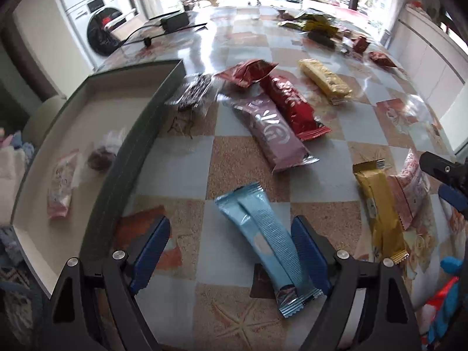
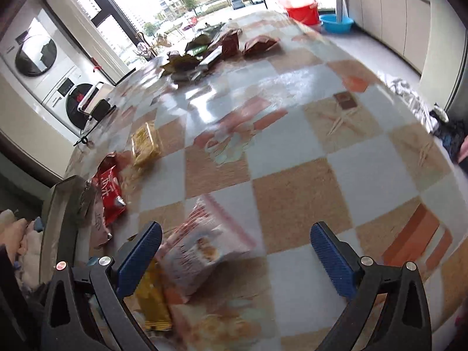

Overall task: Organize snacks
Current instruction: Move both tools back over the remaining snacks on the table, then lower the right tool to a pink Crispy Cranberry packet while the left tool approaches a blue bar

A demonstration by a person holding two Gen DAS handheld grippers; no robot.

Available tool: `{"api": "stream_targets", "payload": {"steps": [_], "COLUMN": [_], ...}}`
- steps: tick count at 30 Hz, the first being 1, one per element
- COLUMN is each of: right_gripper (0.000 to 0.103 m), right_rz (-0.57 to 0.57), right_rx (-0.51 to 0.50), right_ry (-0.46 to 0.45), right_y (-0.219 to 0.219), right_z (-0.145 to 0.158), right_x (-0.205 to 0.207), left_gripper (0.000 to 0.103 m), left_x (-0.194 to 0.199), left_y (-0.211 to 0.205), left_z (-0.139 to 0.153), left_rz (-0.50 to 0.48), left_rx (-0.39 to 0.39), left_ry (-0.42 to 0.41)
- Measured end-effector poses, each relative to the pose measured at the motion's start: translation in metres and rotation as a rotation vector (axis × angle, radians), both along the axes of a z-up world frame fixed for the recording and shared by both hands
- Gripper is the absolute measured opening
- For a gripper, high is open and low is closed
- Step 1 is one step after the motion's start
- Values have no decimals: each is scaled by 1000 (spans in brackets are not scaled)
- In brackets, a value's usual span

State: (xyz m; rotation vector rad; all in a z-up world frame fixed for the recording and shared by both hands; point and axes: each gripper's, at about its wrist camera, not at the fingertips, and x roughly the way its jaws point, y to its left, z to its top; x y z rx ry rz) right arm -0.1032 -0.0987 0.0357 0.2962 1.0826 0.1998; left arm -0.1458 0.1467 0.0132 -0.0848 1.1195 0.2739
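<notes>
Light-blue snack bar [image 1: 264,241] — lying diagonal, crimped end nearest — between spread fingers [image 1: 307,251]

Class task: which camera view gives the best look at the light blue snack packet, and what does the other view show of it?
The left wrist view: the light blue snack packet lies whole and sharp on the table, between the open left gripper. The right wrist view shows no clear sign of it.
</notes>
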Motion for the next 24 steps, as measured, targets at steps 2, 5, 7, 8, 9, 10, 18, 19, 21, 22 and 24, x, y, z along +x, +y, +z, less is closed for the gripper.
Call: {"api": "stream_targets", "payload": {"steps": [2,5,7,8,9,10,18,19,21,22,24], "right_gripper": [102,102,102,102,102,102,102,102,103,103,103], "right_rz": [-8,-5,15,27,35,38,139,137,125,119,115], "right_rx": [-37,-121,-179,-200,-228,-261,-351,-350,-349,-349,-349], "right_ry": [16,17,12,7,3,0,-53,-61,-81,-89,-105], "right_y": [13,35,44,46,46,43,28,28,28,28,29], "right_z": [-1,-3,-5,-6,-8,-9,-14,-15,-15,-15,-15], "right_x": [-1,1,4,5,6,6,-5,-5,-8,-9,-10], "left_gripper": [91,96,101,101,102,102,103,103,103,103,103], "left_x": [-4,-10,-11,-11,-12,-11,-12,-12,-13,-13,-15], "left_y": [2,6,10,13,16,18,9,10,11,10,10], "left_z": [-5,-7,-10,-11,-12,-13,-12,-12,-13,-13,-14], "left_rz": [36,42,44,46,50,51,-4,-14,-29,-32,-39], "left_rx": [-11,-8,-8,-20,-43,-53,-38,-38,-45,-45,-41], "left_ry": [3,-20,-22,-24,-26,-28,-73,-80,-98,-105,-123]}}
